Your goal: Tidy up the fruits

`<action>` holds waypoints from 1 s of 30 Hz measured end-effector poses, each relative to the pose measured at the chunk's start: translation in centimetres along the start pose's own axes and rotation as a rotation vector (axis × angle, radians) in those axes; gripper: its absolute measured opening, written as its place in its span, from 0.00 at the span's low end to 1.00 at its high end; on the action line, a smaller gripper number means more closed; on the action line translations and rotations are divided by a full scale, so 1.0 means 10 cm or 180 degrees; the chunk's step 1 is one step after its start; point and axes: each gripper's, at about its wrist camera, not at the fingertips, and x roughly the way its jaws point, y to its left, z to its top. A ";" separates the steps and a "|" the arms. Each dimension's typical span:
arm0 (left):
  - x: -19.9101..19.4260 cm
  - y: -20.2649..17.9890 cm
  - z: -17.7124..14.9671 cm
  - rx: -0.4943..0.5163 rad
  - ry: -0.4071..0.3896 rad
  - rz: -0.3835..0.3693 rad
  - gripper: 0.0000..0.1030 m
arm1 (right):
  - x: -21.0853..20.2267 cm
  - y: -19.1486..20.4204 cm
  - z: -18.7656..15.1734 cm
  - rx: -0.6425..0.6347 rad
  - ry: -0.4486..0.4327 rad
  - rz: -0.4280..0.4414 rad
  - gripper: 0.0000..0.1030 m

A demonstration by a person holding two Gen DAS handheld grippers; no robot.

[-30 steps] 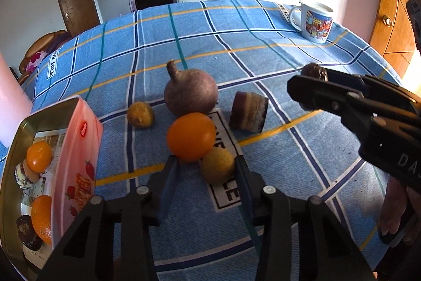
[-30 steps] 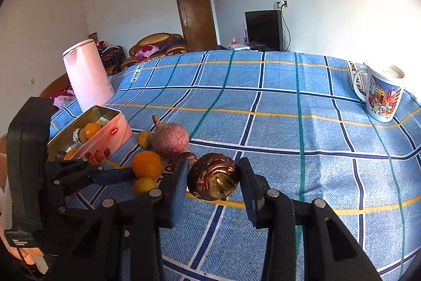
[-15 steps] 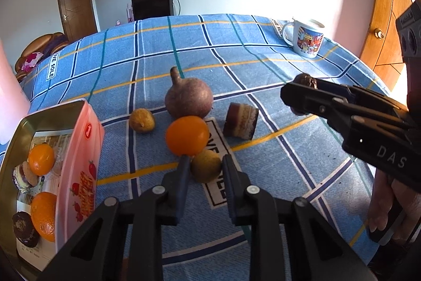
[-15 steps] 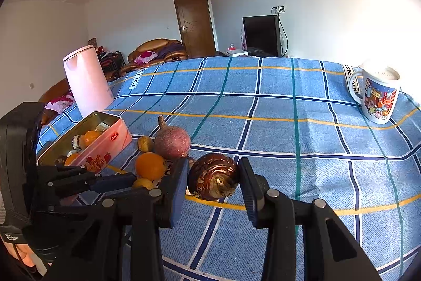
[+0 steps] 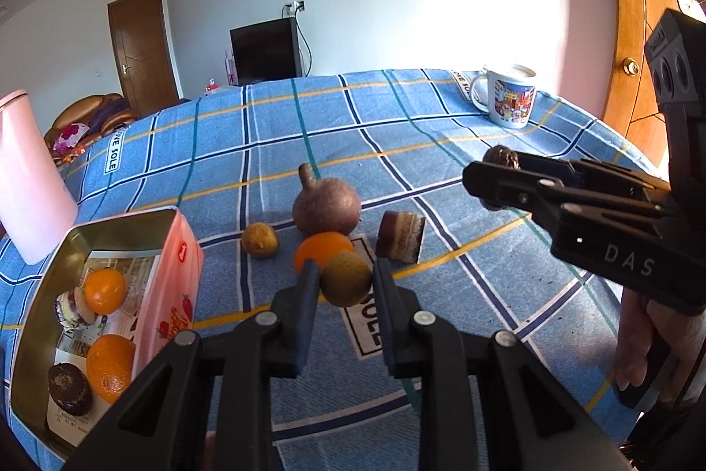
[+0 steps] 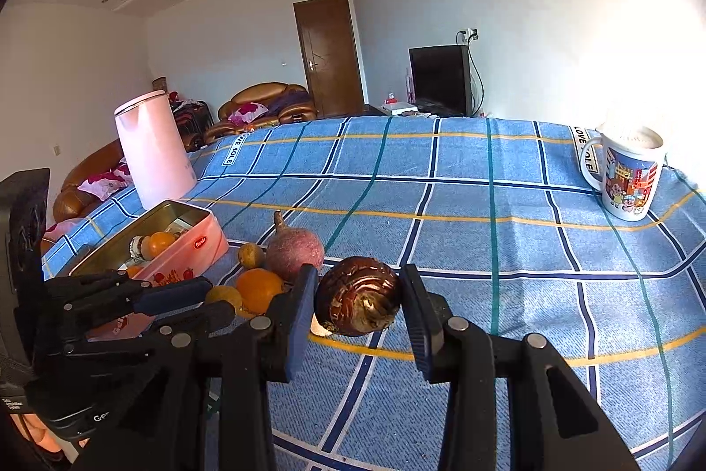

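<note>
Left gripper [image 5: 344, 283] clamps 1 small yellow-green fruit [image 5: 346, 279] between its 2 fingers, lifted just right of the pink tin [image 5: 170, 272]. Right gripper [image 6: 357, 303] pinches 1 dark brown fruit [image 6: 358, 295], farther right of the tin. Inside the tin lie 2 oranges [image 5: 104, 291]. Right of the tin on the tablecloth [image 5: 441, 144] sit 1 orange [image 5: 324, 252], 1 purple fruit [image 5: 326, 206], 1 yellow fruit [image 5: 259, 246] and 1 brown wedge [image 5: 400, 236].

Orange [image 5: 323, 254] (touching) beyond fingers [image 5: 304, 294]
</note>
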 end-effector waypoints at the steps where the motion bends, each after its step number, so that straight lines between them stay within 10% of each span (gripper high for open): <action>1: -0.01 0.00 0.00 0.0002 -0.0020 0.0009 0.26 | -0.01 0.00 0.00 0.0003 -0.0010 -0.0002 0.39; 30: -0.32 0.09 -0.03 -0.0005 -0.0500 0.0164 0.26 | -0.34 0.14 -0.03 -0.0194 -0.0580 -0.0123 0.39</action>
